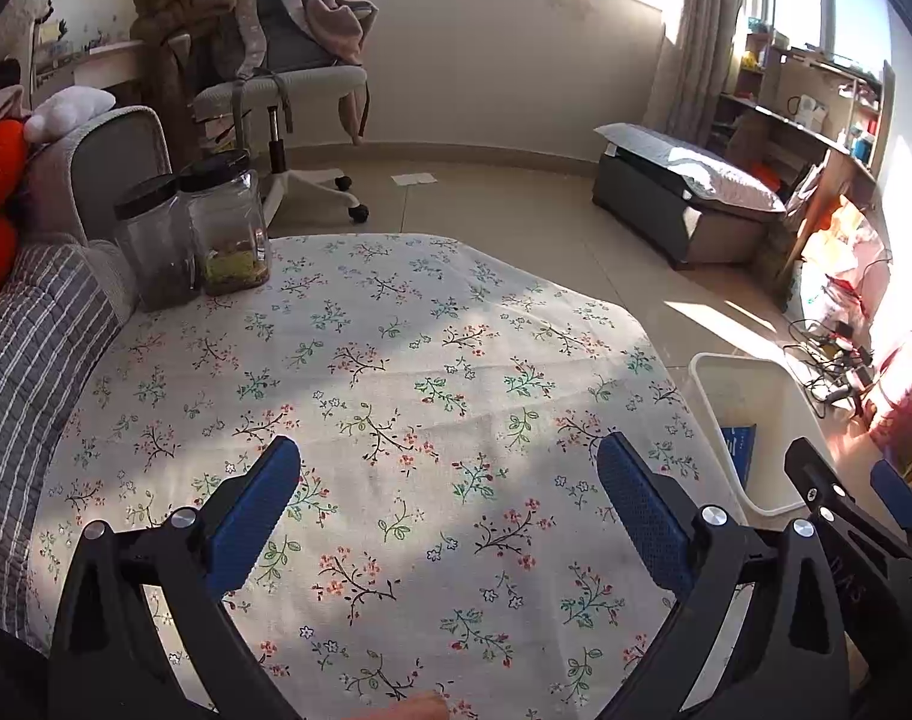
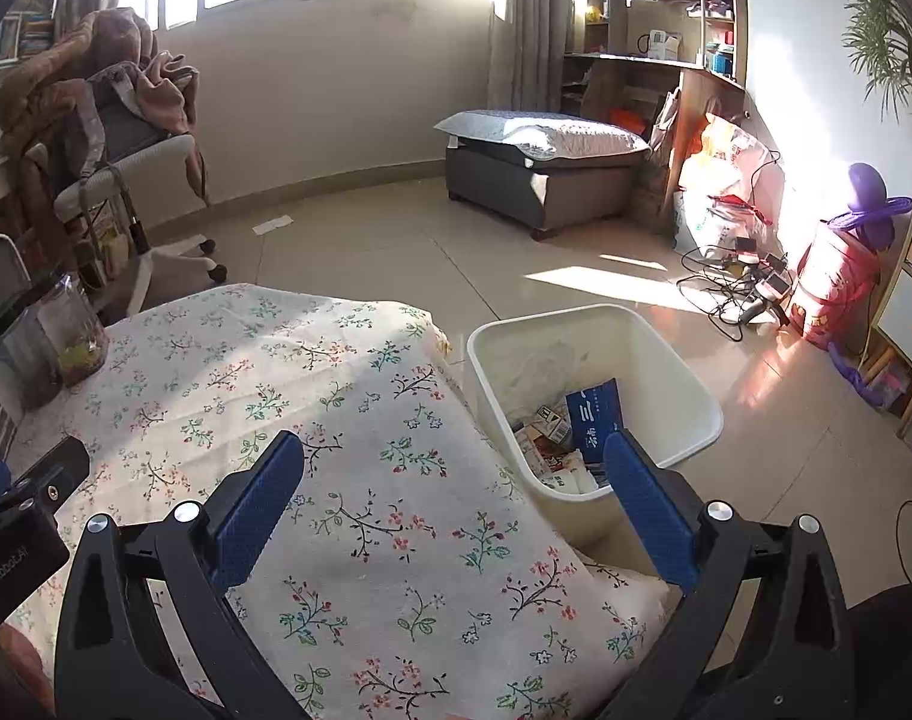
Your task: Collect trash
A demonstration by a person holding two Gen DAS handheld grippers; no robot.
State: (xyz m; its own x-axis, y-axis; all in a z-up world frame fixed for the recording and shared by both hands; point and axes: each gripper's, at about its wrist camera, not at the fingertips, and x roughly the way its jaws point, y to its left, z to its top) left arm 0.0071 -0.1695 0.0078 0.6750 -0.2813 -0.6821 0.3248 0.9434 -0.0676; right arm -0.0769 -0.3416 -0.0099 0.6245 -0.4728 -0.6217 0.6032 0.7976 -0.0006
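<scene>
Since the flowered cloth [image 1: 396, 360] on the bench shows no loose trash in either view, the step in hand seems to be looking for a last piece or finishing. To do it well, I would check the cloth edges and the floor first; a small white paper [image 1: 414, 179] lies on the floor, upper middle of the left view, well apart from both grippers.

The left gripper [image 1: 450, 510] hovers over the cloth with its fingers spread wide and nothing between them. The right gripper [image 2: 456, 504] is the same: fingers apart, empty, over the near right edge of the bench.

The white bin [image 2: 690, 378] stands on the floor just beside the bench, at centre right of the right view. The collected trash [image 2: 561, 438], among it a blue box and paper wrappers, lies inside it, just beyond the right finger [image 2: 648, 510]. Two jars [image 1: 198, 228] stand at the upper left of the cloth, far from the fingers; they do not look like trash.
</scene>
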